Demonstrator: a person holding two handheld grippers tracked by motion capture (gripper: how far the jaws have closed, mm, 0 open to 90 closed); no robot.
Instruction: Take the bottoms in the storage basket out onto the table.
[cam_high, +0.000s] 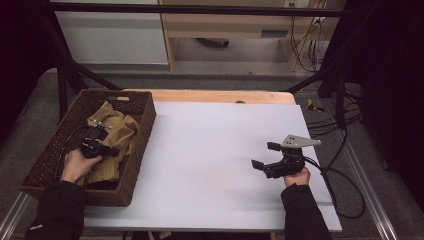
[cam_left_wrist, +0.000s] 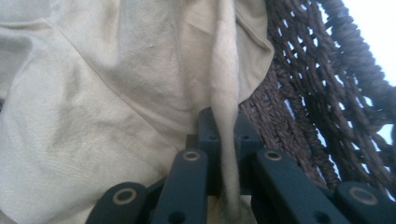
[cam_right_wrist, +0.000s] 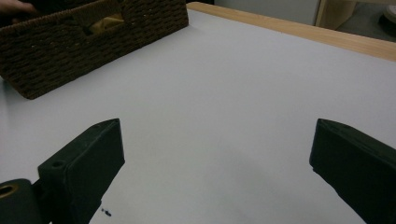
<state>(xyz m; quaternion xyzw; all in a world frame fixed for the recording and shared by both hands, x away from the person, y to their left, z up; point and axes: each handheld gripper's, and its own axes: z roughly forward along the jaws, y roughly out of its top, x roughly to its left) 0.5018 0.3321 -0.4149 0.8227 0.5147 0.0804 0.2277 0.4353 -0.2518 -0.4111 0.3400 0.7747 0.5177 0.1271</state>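
White table (cam_high: 215, 165) is lying mostly bare, a wooden edge (cam_high: 210, 96) showing along its far side; it is offering wide open room between the two hands for spreading or setting down.

Woven basket (cam_high: 131, 165) is sitting at the table's left edge, its walls standing high around the load. The near and right walls are the rims to clear on any lift, judging by how deep the cloth is lying.

Tan cloth (cam_high: 116, 131) is lying crumpled inside the basket, heaped toward the far right corner. It is looking soft, light and limp; it is likely to drape and trail once raised, and loose folds may be catching on the coarse weave. A raised ridge of fabric is the sensible place to take hold, and one is being used.

Left gripper (cam_high: 100, 145) is reaching down into the basket, its jaws standing together and pinching a vertical fold of the cloth (cam_left_wrist: 226, 116), the basket wall (cam_left_wrist: 317, 93) just beside it.

Right gripper (cam_high: 266, 156) is hovering over bare table at the right, well apart from the basket, jaws standing wide apart with nothing between them.
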